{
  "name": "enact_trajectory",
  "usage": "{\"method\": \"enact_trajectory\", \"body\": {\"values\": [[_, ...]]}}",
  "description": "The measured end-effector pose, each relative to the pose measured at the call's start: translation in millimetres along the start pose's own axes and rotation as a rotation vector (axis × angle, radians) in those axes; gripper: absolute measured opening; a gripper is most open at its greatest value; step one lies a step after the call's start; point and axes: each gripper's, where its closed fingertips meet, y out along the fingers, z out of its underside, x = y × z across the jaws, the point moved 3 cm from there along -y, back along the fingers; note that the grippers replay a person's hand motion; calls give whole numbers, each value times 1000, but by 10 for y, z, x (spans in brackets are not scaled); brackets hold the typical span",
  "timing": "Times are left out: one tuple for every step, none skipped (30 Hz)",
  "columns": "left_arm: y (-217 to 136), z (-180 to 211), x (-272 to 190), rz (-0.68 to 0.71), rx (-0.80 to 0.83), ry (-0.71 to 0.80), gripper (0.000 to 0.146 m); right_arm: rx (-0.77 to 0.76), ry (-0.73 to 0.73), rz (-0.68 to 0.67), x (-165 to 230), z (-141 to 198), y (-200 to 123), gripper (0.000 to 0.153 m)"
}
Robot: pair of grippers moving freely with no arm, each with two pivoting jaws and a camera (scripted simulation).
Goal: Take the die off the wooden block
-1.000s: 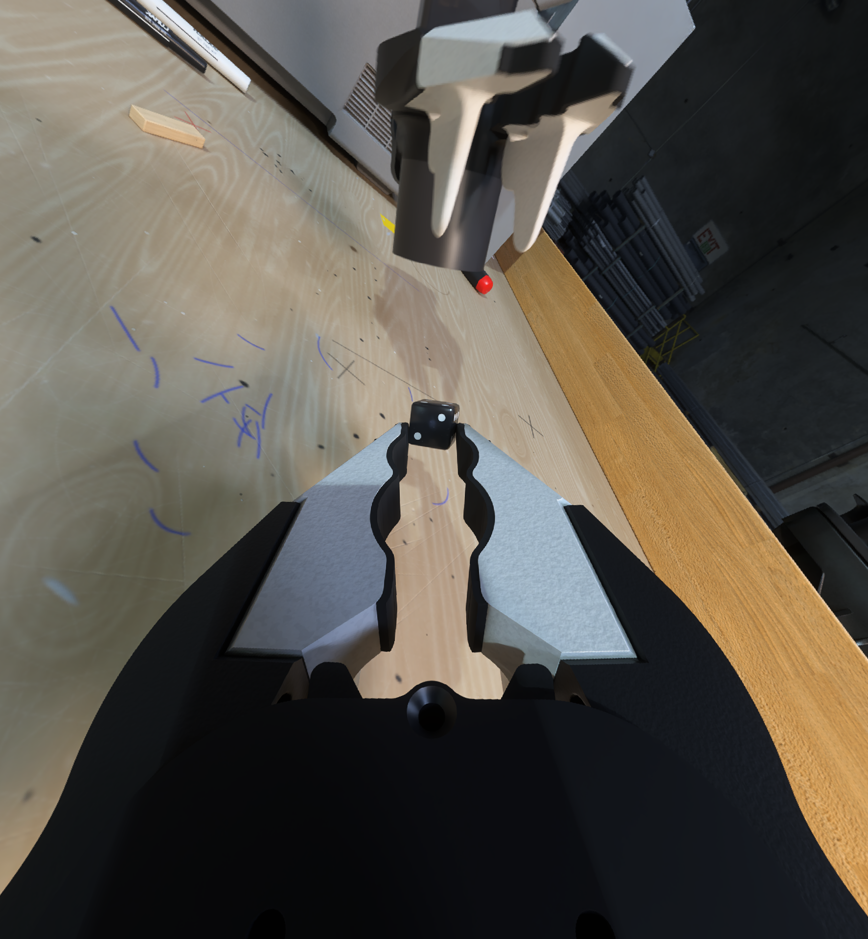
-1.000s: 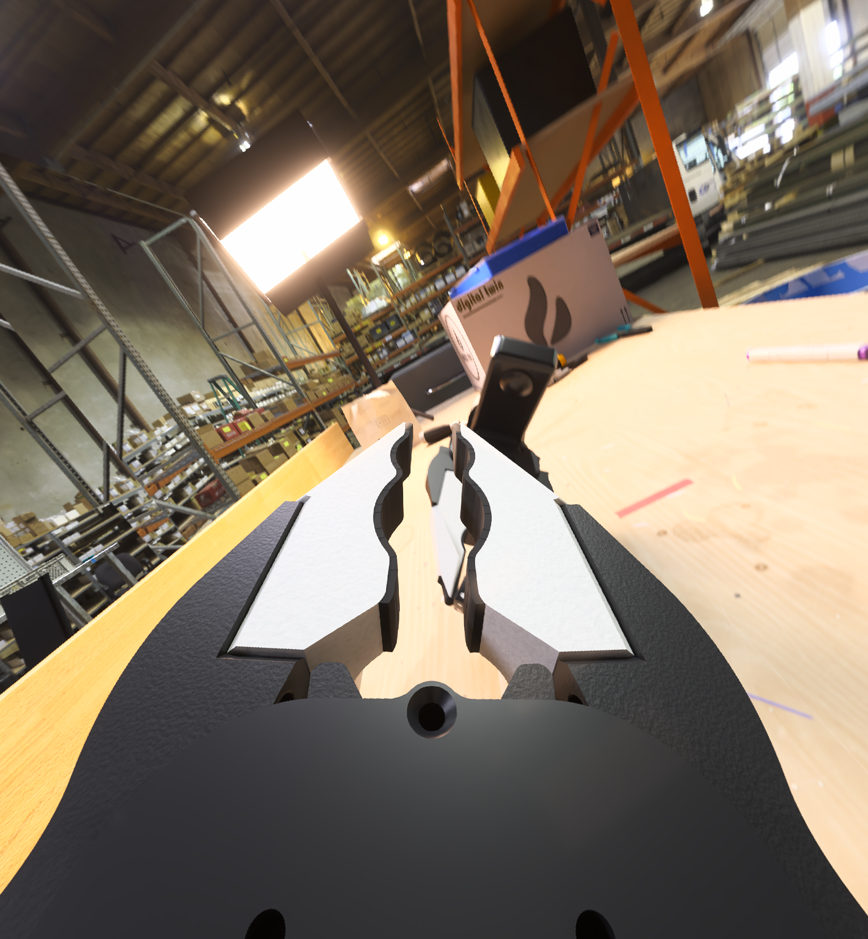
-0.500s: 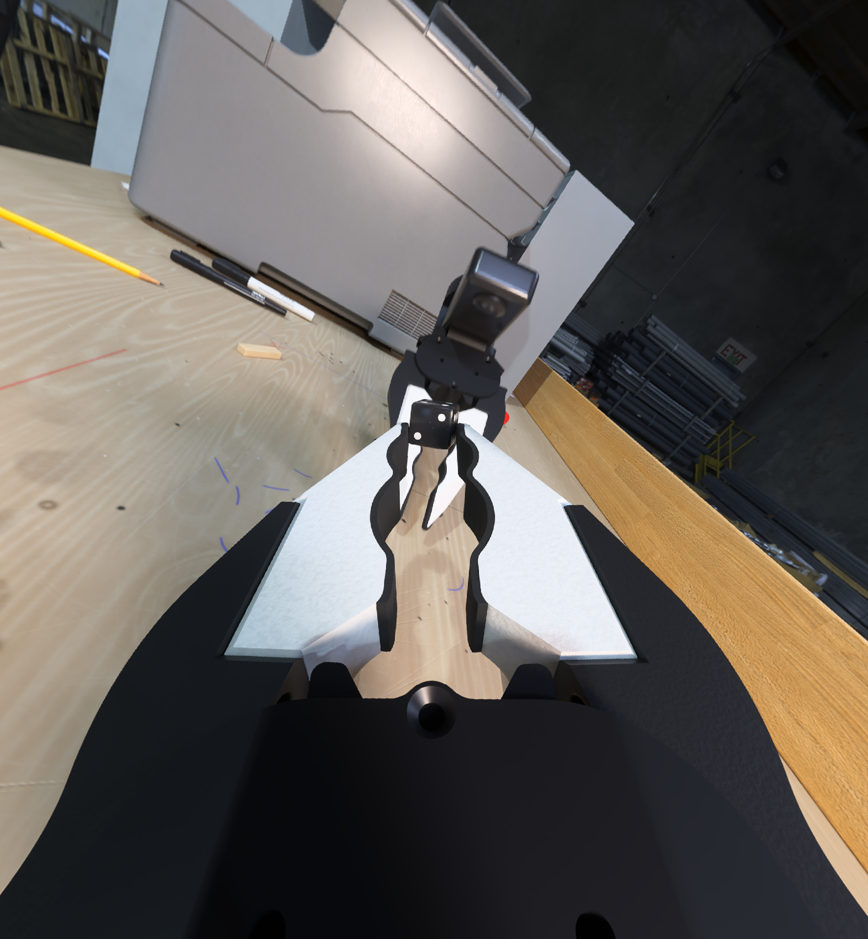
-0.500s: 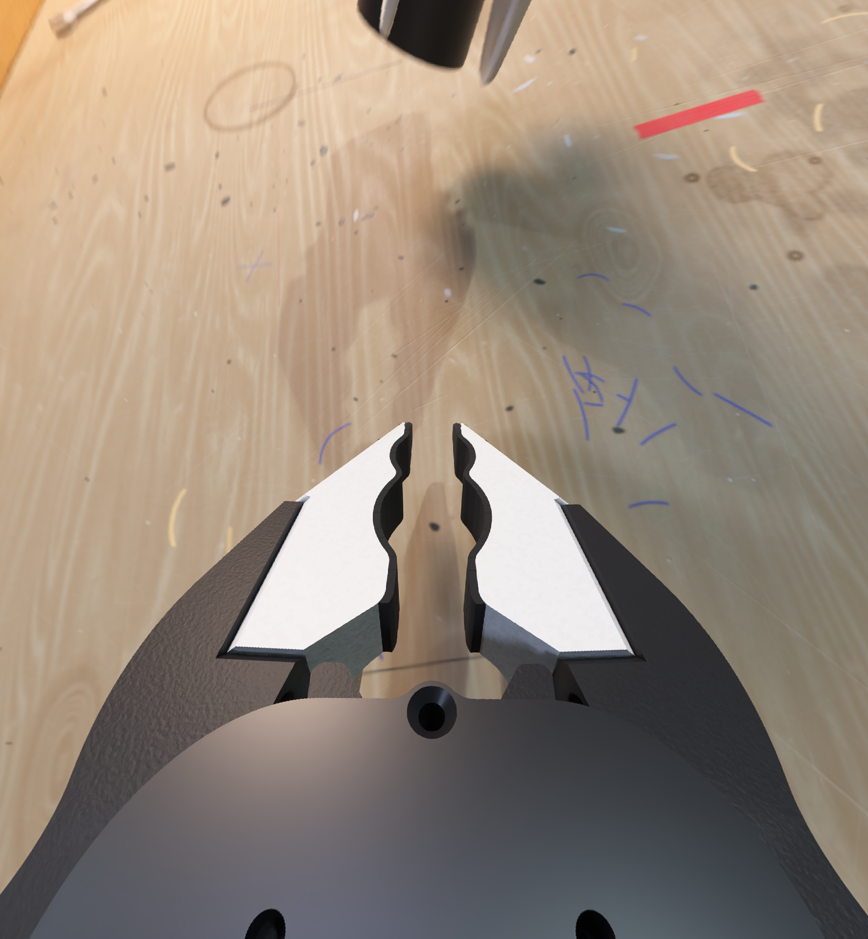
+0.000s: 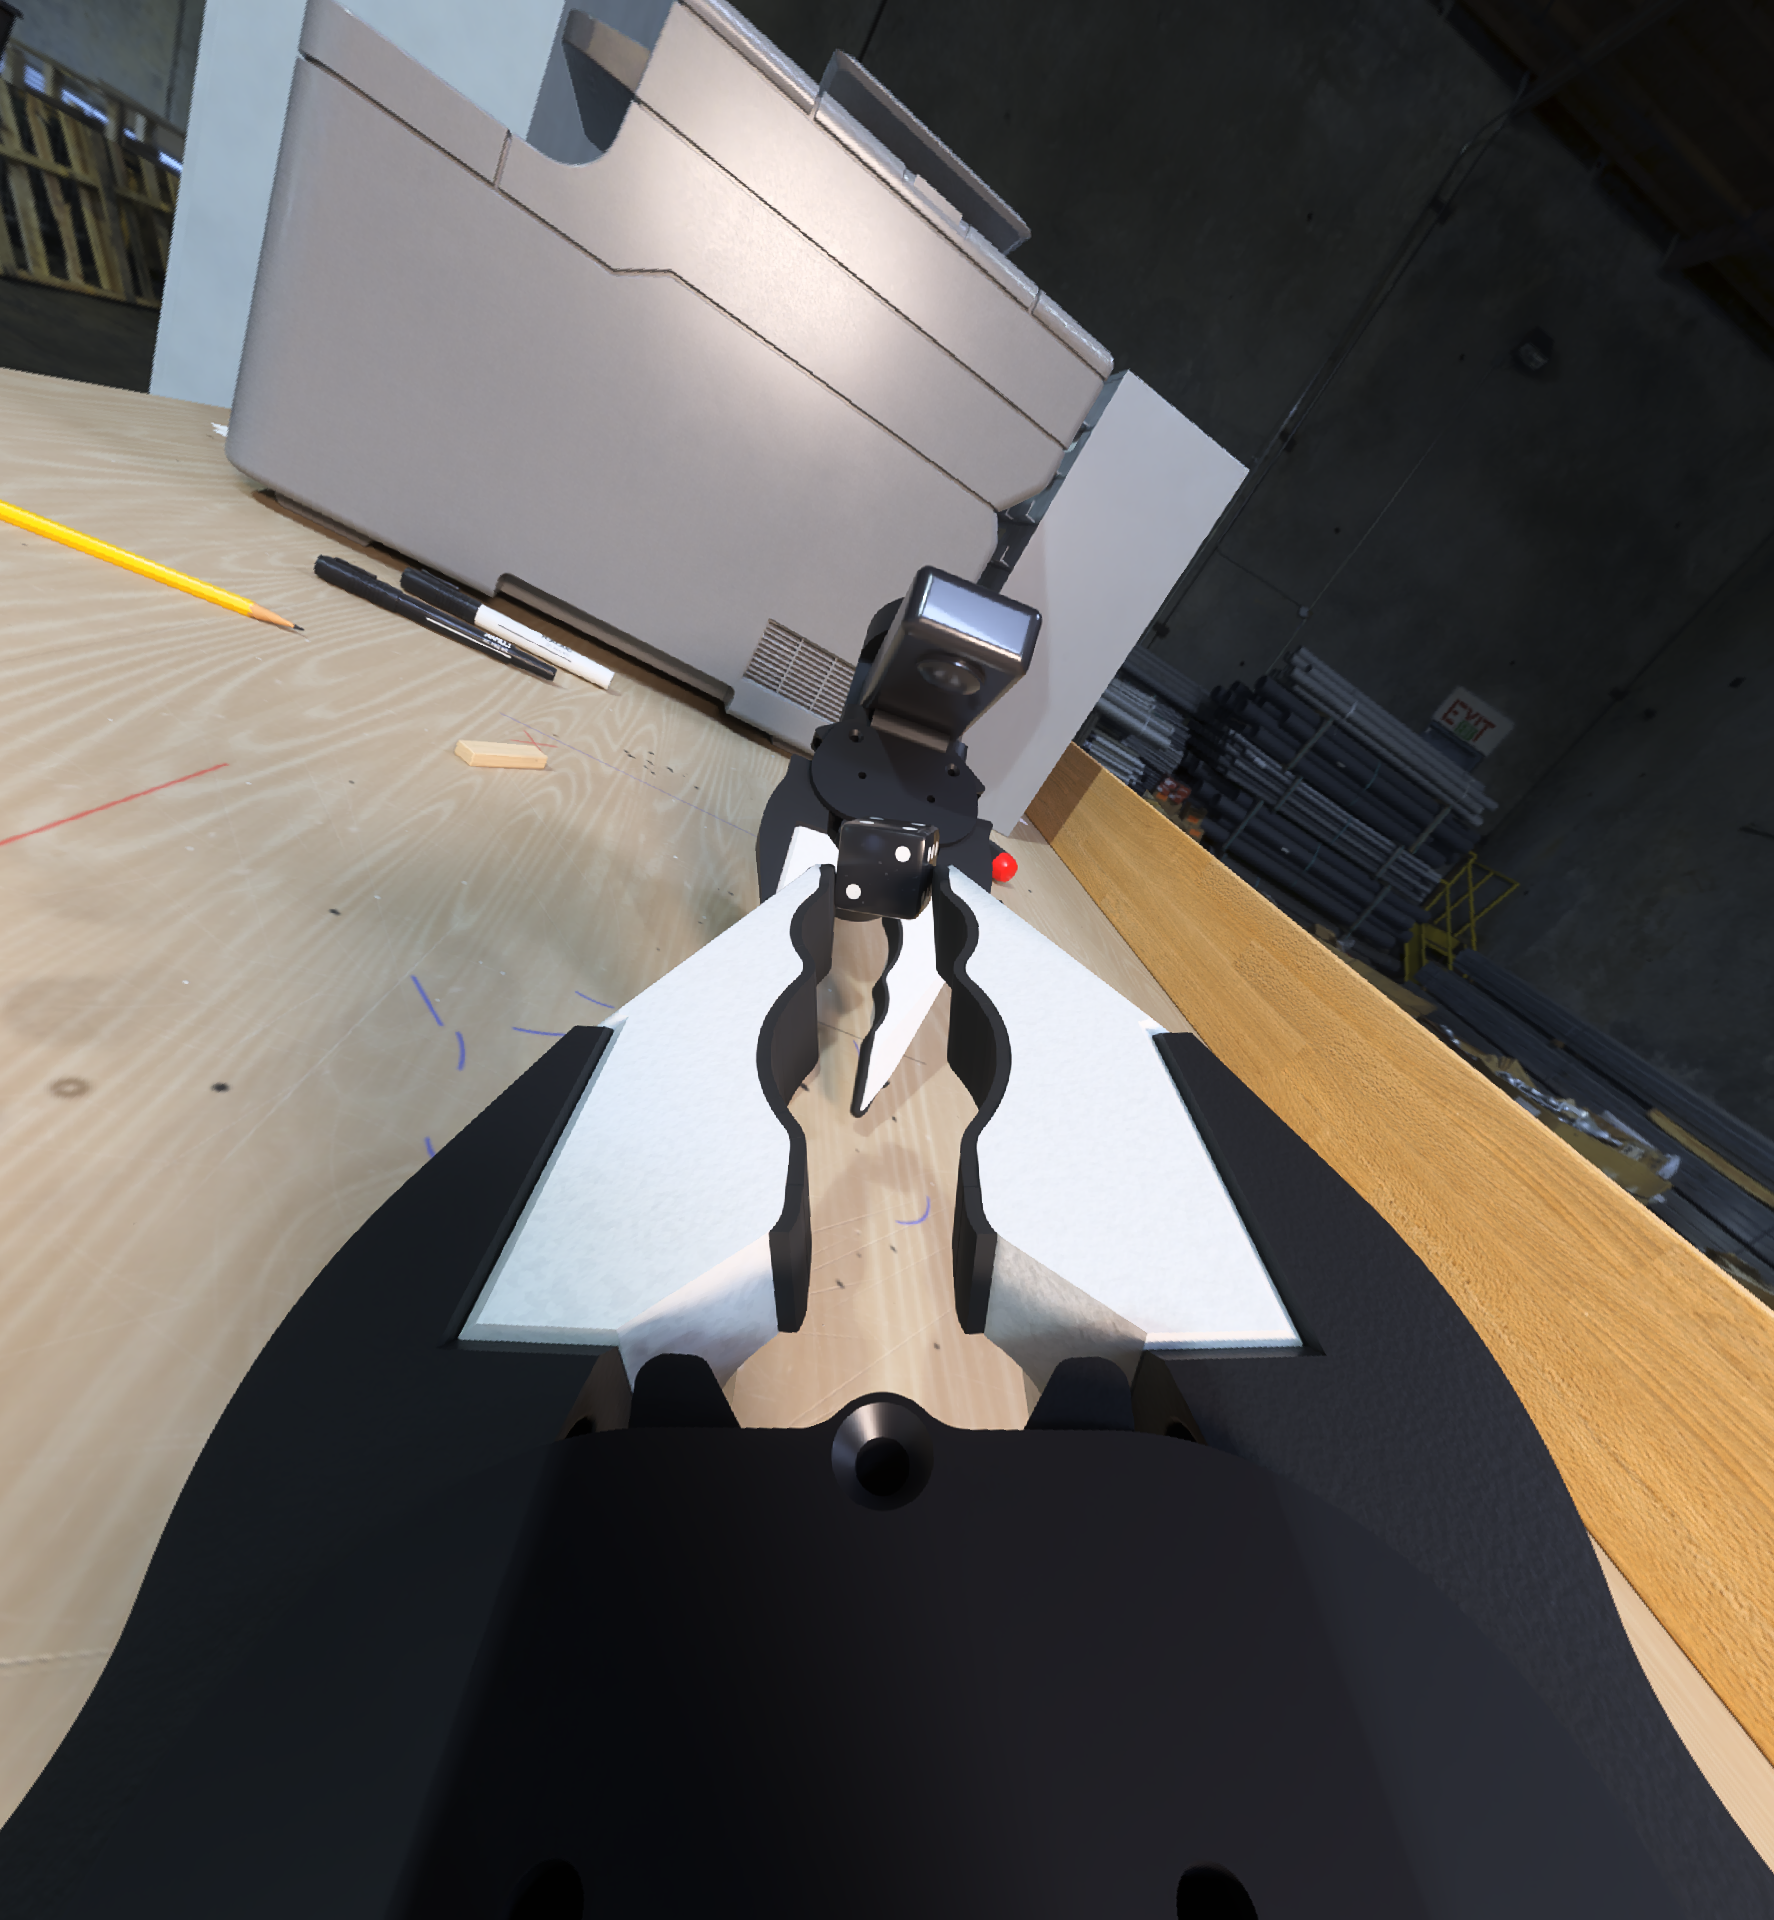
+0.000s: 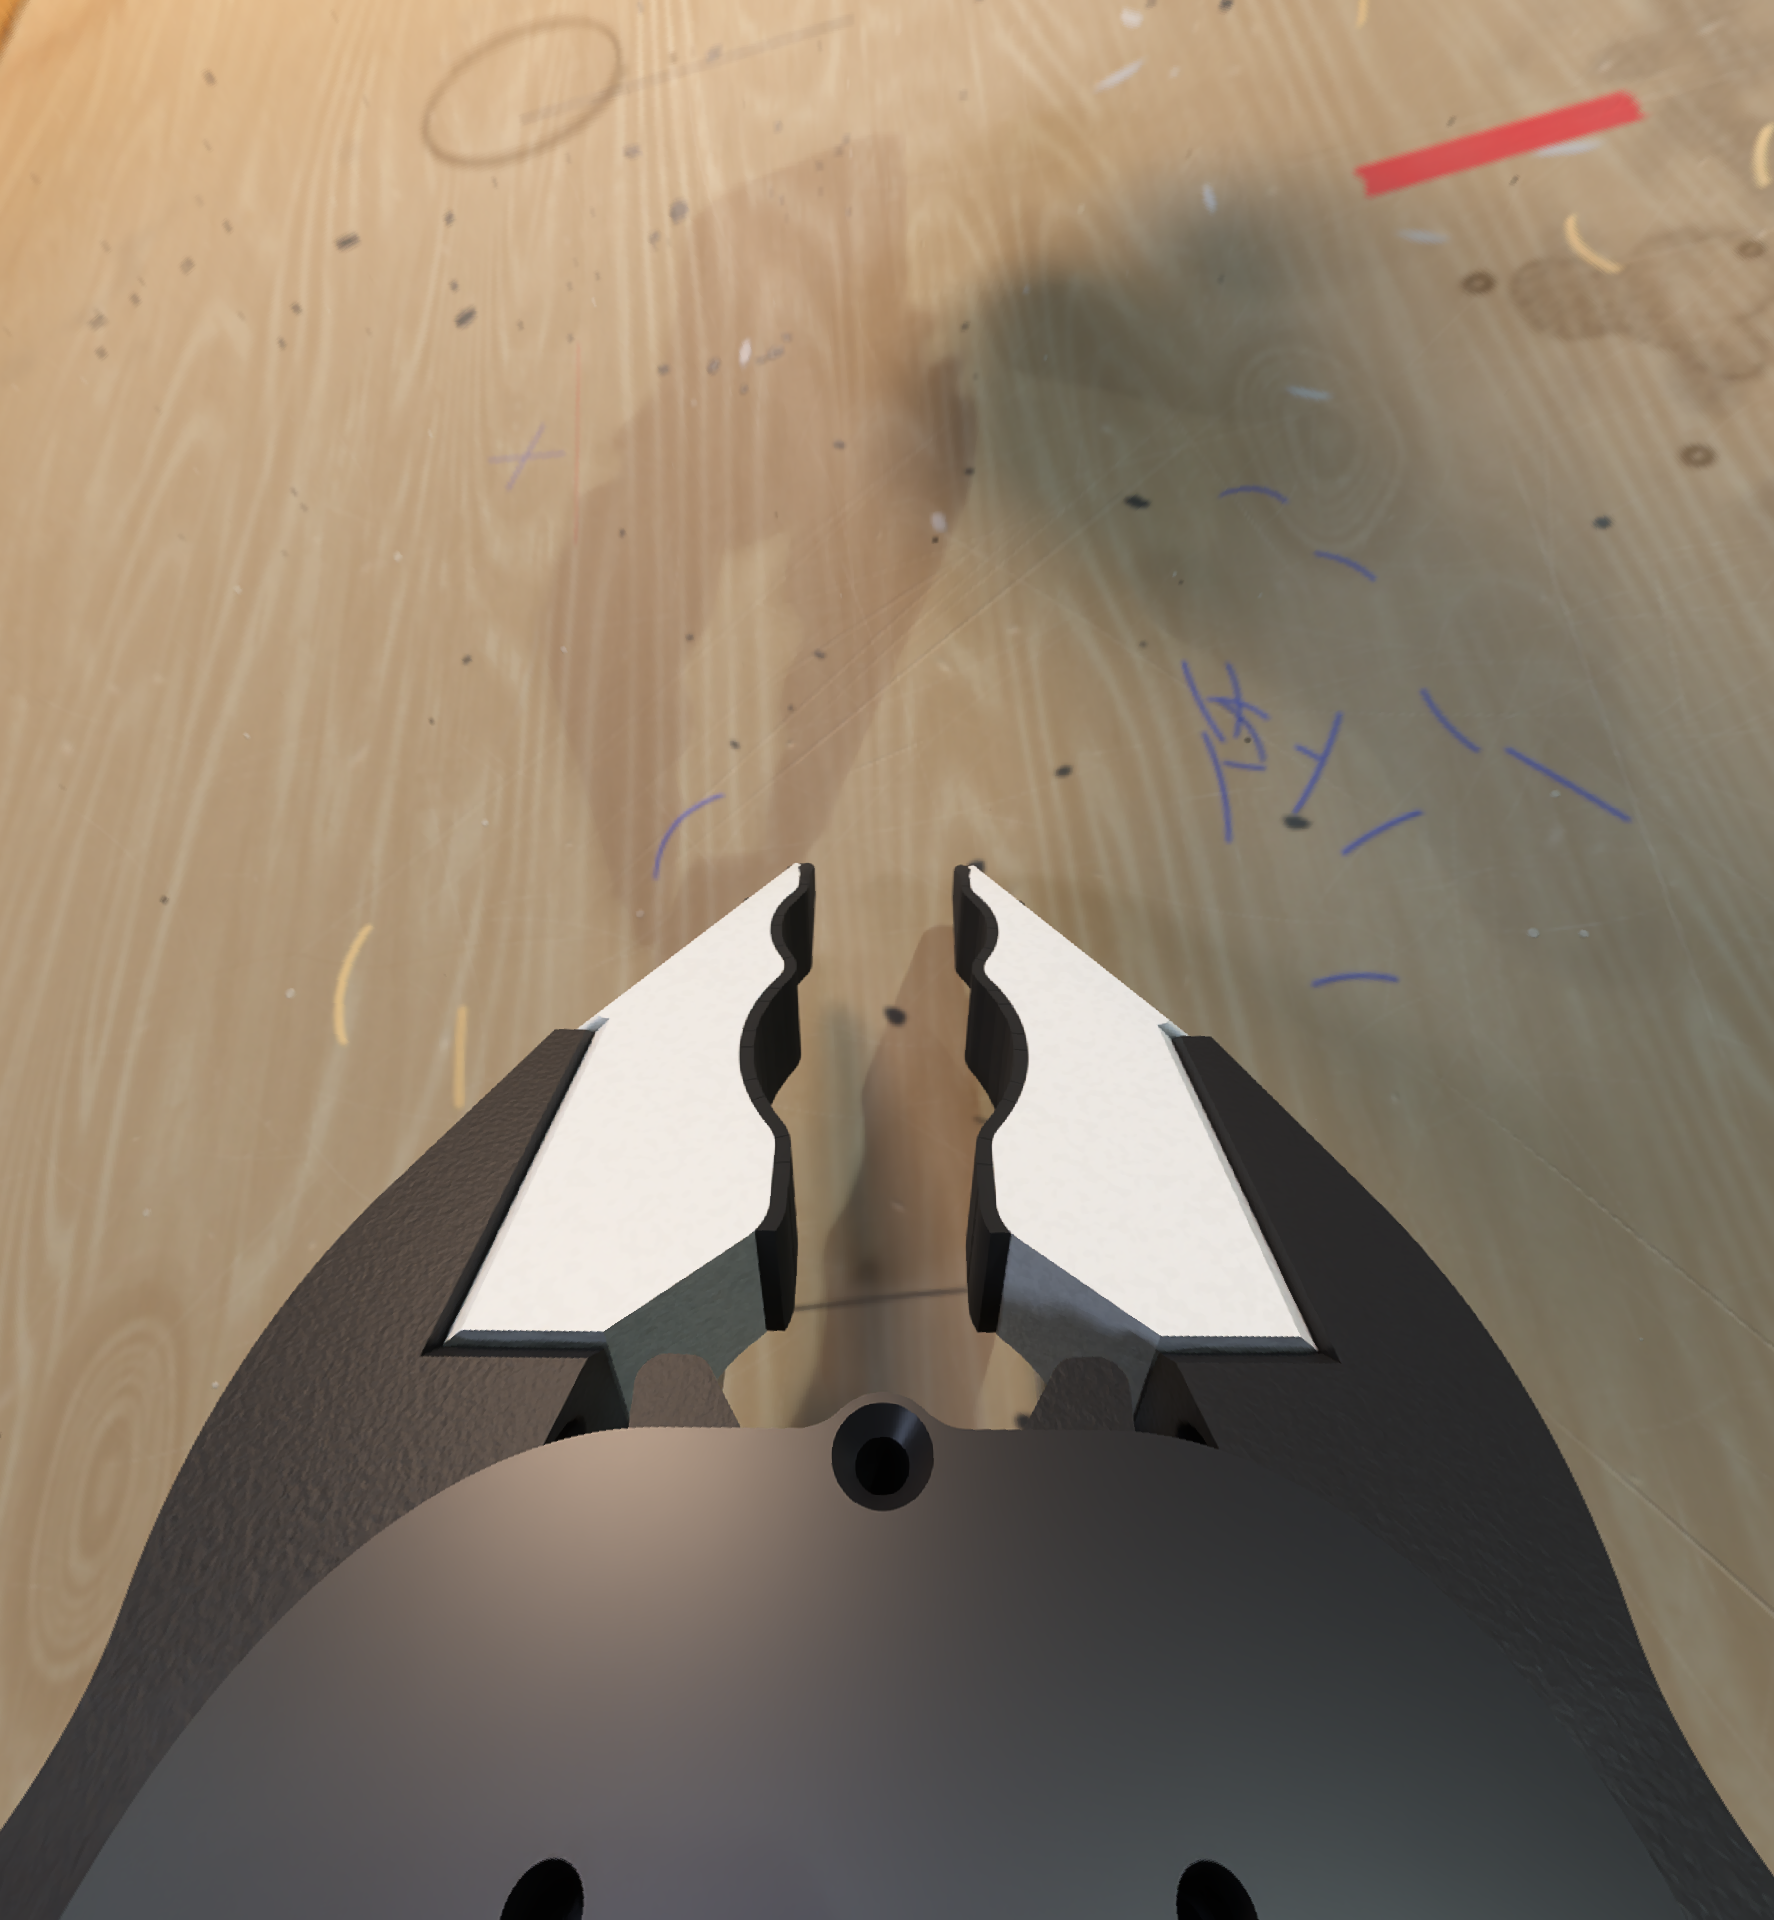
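Scuffed plywood tabletop (image 5: 239,935), grey machine (image 5: 654,343), dark walls, stacked pipes (image 5: 1330,769)

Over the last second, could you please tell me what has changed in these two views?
The left hand-held gripper swung up from looking down at the table to looking along it toward the grey machine. The right hand-held gripper tipped down to face the tabletop and its fingers parted slightly; it holds nothing. Unchanged: the black die stays pinched at the left fingertips, and the wooden block lies far off.

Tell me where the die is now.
In the left wrist view, the die sits pinched between the left gripper's fingertips, above the table.
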Motion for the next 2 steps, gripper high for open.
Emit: {"method": "enact_trajectory", "body": {"values": [[0, -4, -2, 0, -3, 1, 18, -19, 5, -1, 2, -27, -23, 30], [1, -6, -5, 2, -7, 1, 18, -53, 13, -3, 0, -72, -56, 34]]}}
